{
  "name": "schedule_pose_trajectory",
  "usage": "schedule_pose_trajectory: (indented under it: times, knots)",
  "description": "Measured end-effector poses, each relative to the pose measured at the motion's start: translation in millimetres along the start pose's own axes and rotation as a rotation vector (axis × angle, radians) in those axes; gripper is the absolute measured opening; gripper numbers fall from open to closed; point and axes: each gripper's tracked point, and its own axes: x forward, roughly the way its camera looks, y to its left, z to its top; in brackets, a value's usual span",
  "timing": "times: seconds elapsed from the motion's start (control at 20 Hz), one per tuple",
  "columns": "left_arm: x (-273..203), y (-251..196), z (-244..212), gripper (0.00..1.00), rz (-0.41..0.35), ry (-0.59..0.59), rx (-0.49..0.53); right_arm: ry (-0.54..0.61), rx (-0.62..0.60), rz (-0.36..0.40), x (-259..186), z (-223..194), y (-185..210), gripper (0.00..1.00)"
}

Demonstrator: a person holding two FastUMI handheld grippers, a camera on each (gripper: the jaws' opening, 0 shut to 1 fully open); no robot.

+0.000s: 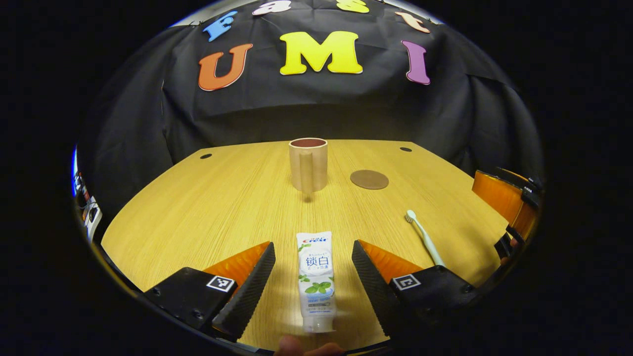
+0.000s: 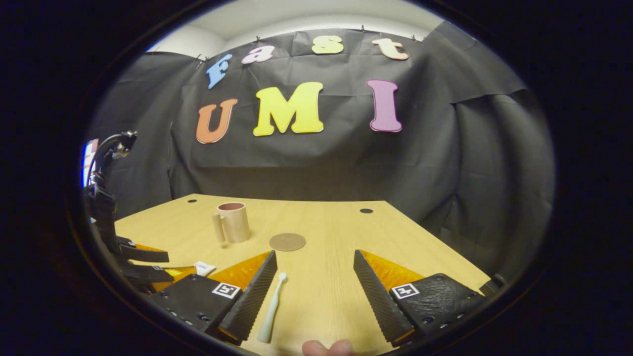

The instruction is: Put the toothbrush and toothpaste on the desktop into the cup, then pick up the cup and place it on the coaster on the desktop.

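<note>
The left hand-held gripper (image 1: 313, 277) is wide open, holding nothing, its fingers either side of the toothpaste (image 1: 316, 279) lying flat on the worktop (image 1: 222, 207). The right hand-held gripper (image 2: 314, 291) is also wide open and empty, with the toothbrush (image 2: 272, 306) lying just beside its left finger. Farther back the cup (image 1: 308, 164) stands upright, with the coaster (image 1: 369, 179) near it.

Left gripper (image 2: 148, 264) hides most of the toothpaste (image 2: 203, 268).
</note>
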Motion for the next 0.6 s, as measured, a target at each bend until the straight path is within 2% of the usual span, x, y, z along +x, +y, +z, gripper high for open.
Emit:
schedule_pose_trajectory:
  times: [0.3,0.5,0.55,0.6]
  knots:
    - [12,6,-18,0.99,0.011,0.105,-0.005,0.030,-0.014,0.010,3,-10,4,0.95]
    - [14,7,-24,0.90,0.000,0.149,-0.015,0.045,-0.006,0.018,6,-14,7,0.96]
    - [15,5,-22,0.92,0.001,0.145,-0.007,0.056,0.006,0.029,7,-17,10,0.96]
    - [15,5,-25,0.86,0.001,0.147,-0.009,0.068,0.014,0.037,8,-20,13,0.95]
